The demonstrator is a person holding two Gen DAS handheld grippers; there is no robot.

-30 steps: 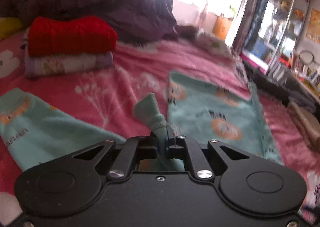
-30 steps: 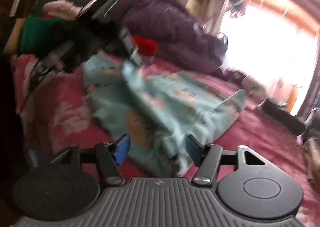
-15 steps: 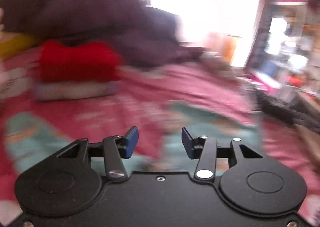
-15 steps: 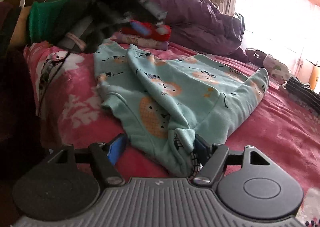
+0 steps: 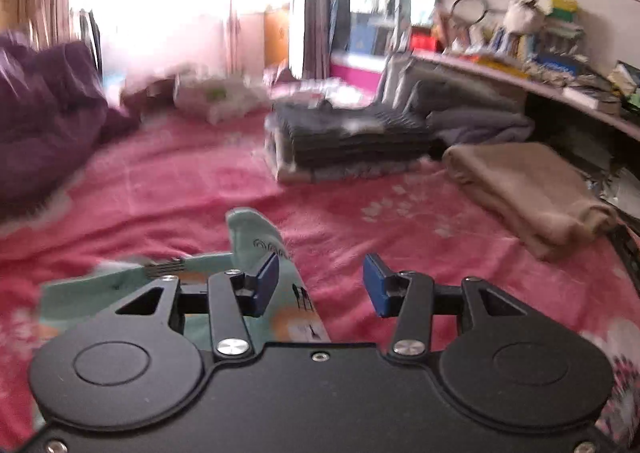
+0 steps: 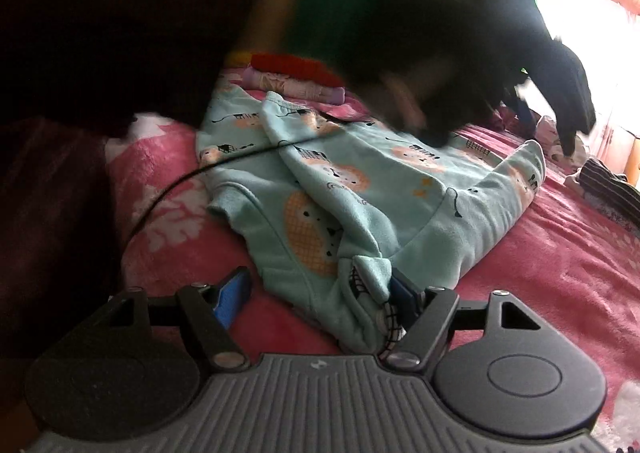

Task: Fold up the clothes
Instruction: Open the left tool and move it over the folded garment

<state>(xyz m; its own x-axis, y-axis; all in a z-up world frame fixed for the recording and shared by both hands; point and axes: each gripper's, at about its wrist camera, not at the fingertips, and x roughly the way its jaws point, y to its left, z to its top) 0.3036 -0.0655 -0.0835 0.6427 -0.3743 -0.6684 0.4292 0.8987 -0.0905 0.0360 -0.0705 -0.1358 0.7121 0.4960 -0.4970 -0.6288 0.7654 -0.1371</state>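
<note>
A mint-green printed garment (image 6: 352,189) lies half folded on the pink bedspread (image 6: 560,253), one sleeve laid across its body. My right gripper (image 6: 320,293) is open, low over the garment's near edge, with a fold of cloth touching its right finger. My left gripper (image 5: 320,281) is open and empty above the garment's far sleeve end (image 5: 256,229). In the right wrist view the person's dark arm with the left gripper (image 6: 460,65) crosses above the garment, blurred.
A folded red and lilac stack (image 6: 296,77) lies behind the garment. A dark folded stack (image 5: 352,141) and a tan folded blanket (image 5: 528,189) lie on the bed's far side. A purple duvet (image 5: 44,121) is at the left. A cluttered shelf (image 5: 540,69) lines the wall.
My left gripper let go of the green sleeve, opened, and swung right toward the far side of the bed. My right gripper stayed open and settled lower at the garment's edge.
</note>
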